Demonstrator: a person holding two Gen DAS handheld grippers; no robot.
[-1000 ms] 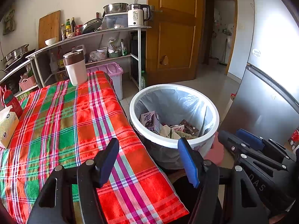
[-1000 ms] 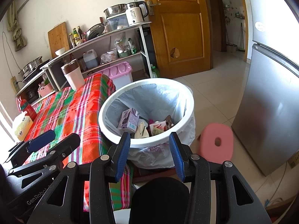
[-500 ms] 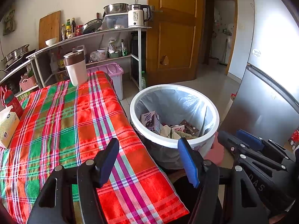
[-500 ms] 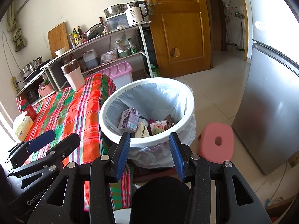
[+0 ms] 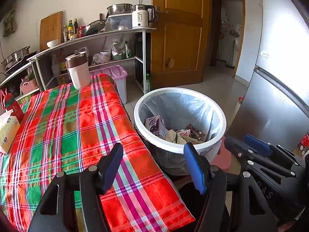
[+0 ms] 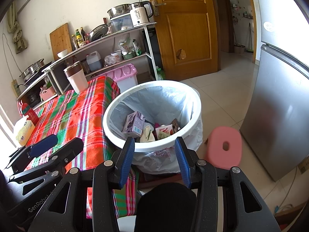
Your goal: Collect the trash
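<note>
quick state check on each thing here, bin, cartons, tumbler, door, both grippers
trash bin: upright, lined, part full
purple carton: in the bin
tumbler: upright on the tablecloth, lid on
wooden door: open
left gripper: open, empty
right gripper: open, empty

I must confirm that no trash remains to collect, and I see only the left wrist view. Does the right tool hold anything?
Observer: No. The right tool is open, with nothing between its fingers. It points toward the trash bin.
Operator: Thank you. I see something pink low behind the bin. What is it?
Observer: It is a pink stool with a hole in its seat. It stands on the floor beside the bin.
</note>
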